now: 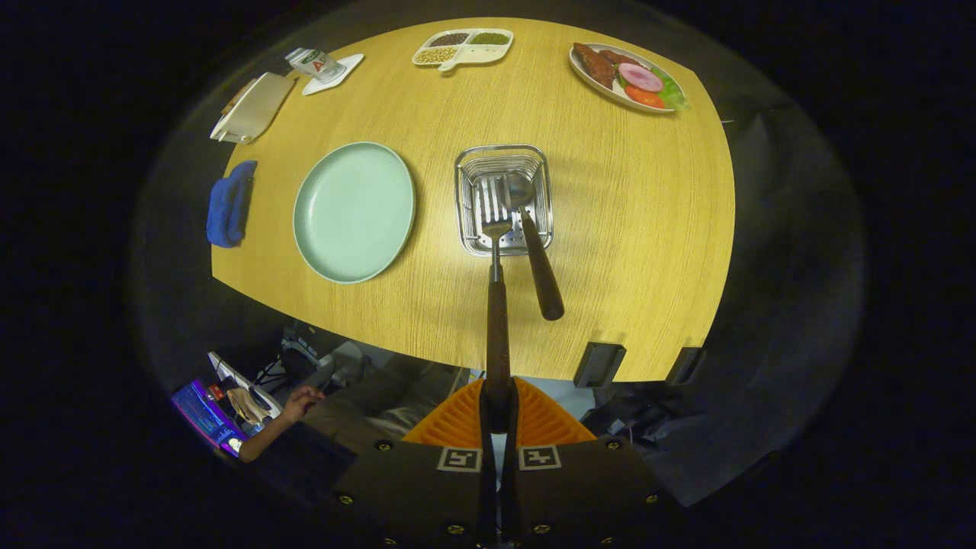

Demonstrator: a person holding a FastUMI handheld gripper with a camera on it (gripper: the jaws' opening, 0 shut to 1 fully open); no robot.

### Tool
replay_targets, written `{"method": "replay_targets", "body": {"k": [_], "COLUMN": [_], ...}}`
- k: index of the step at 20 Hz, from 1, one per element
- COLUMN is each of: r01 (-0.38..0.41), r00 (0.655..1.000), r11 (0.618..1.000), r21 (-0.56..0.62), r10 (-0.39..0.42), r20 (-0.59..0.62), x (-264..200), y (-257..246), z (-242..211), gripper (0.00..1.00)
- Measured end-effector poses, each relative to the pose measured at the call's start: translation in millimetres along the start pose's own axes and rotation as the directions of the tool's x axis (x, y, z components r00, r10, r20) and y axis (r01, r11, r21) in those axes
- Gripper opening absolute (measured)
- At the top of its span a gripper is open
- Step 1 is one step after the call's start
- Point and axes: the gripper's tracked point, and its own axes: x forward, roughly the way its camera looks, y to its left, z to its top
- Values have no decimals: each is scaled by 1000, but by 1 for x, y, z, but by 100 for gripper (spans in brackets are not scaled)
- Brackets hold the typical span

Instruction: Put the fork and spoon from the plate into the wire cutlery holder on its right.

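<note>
The wooden table [625, 229] carries everything, and seen from high above, the largest item on it is the green plate [354, 211], bare of cutlery, lying at about nine o'clock from the wire cutlery holder [504, 200]. Beyond, toward twelve o'clock, sit a divided dish of beans [463, 47] and, toward one o'clock, a plate of food [627, 76]; a blue cloth [230, 203] lies at nine o'clock from the green plate. The spoon [532, 244] already stands in the holder, bowl down, its dark handle leaning out toward five o'clock. The fork [496, 229] hangs tines-down with its head over or just inside the holder, directly at six o'clock of the basket's centre, touching or nearly touching the spoon's neck. The gripper [499, 400] has its jaws pressed together on the end of the fork's dark handle, pinching it. The risk from here, as I judge it: letting go while the tines are still high or resting on the rim could let the long handle tip the fork out onto the table, or knock the leaning spoon and topple the light basket.
</note>
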Motion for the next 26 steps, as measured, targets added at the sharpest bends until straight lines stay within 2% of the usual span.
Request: {"method": "replay_targets", "body": {"k": [8, 9, 13, 18, 26], "r01": [14, 12, 27, 31, 33], "r00": [992, 991, 988, 986, 994], "r11": [1000, 1000, 999, 999, 999], "r21": [-20, -24, -37, -43, -32], "r10": [-16, -15, -32, -38, -36], "r20": [-122, -136, -153, -160, -106], "x": [6, 11, 13, 14, 8], "y": [6, 9, 9, 10, 5], "z": [13, 16, 27, 33, 46], "gripper": [3, 6, 6, 6, 12]}}
